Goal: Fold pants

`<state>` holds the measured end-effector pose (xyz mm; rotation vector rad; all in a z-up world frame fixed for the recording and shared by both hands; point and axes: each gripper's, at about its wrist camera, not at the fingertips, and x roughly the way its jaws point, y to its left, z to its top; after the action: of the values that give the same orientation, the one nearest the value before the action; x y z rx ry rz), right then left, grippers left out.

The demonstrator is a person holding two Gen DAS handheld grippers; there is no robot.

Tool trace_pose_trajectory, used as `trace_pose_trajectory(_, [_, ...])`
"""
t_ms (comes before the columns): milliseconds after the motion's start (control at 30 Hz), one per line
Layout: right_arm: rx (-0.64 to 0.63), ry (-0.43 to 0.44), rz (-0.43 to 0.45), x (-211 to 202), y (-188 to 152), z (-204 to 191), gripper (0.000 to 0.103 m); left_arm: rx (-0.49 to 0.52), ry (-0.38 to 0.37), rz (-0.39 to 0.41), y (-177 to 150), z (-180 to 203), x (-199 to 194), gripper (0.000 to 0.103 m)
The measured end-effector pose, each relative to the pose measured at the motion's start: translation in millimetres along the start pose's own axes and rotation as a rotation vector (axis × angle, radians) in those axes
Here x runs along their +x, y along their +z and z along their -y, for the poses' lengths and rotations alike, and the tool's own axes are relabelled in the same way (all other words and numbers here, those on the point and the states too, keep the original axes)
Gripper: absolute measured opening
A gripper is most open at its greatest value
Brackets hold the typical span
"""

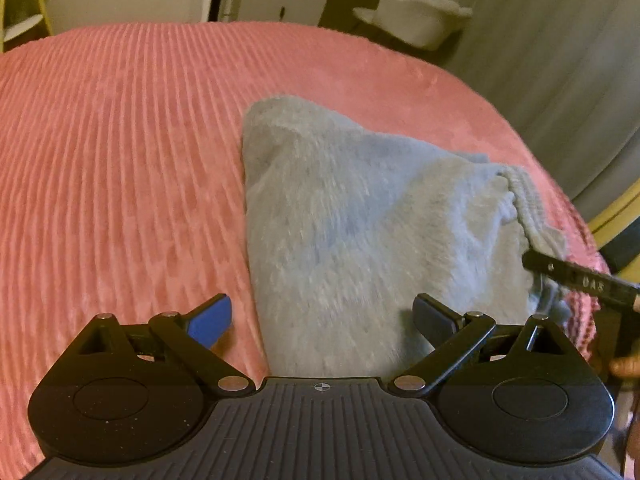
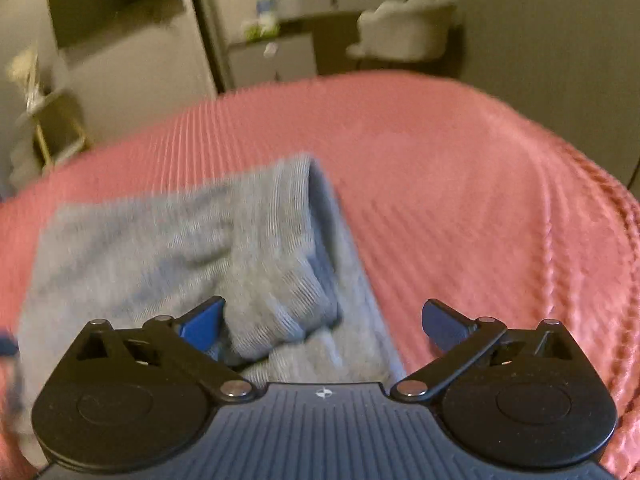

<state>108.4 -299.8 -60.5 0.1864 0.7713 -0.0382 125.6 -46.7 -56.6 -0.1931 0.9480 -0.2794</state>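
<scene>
1. The pants (image 1: 352,216) are a light grey-blue garment, already folded into a compact bundle with several layers stacked on one another.
2. The fabric is soft and fuzzy, with a fine nap. A ribbed knit cuff or waistband (image 2: 280,264) lies on top of the bundle in the right wrist view; in the left wrist view a ribbed edge shows at the bundle's far right side.
3. In the left wrist view the bundle reads as roughly triangular, narrow at the far end and wide toward the camera. Both views are blurred, so finer seams cannot be made out.
4. The pants rest on a pink bedspread (image 1: 120,160) with a raised ribbed pattern. The bedspread covers the whole work surface.
5. Left gripper (image 1: 322,320): the jaws stand wide apart and grip nothing. The left finger sits over the bedspread just beside the bundle's edge; the right finger sits over the pants. The near part of the bundle lies between them.
6. Right gripper (image 2: 322,324): the jaws stand fully spread and grip nothing. The left finger is over the ribbed fold; the right finger is over the bedspread, clear of the pants.
7. A pale chair (image 2: 404,28) and a cabinet stand beyond the bed.
</scene>
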Motion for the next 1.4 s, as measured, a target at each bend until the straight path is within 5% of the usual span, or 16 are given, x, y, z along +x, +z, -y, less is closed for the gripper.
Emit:
trace_pose_trajectory(233, [0.044, 0.019, -0.01, 0.5, -0.1, 10.8, 0.103, 0.024, 0.011, -0.046, 4.6, 15.1, 21.0, 0.1])
trace_pose_trajectory(467, [0.12, 0.092, -0.128, 29.8, -1.4, 27.4, 0.103, -0.012, 0.098, -0.101, 3.6, 16.7, 46.5, 0.101])
trace_pose_trajectory(733, [0.166, 0.135, -0.162, 46.4, 9.4, 39.0, 0.103, -0.139, 0.034, -0.142, 0.2, -7.0, 52.2, 0.103])
trace_pose_trajectory(1133, [0.108, 0.359, -0.24, 83.2, 29.7, 66.3, 0.103, -0.113, -0.025, -0.135, 6.6, -7.0, 68.9, 0.103])
trace_pose_trajectory(1400, [0.104, 0.396, -0.212, 87.1, 30.0, 75.8, 0.103, -0.107, -0.081, -0.145, 10.0, -17.7, 73.5, 0.103])
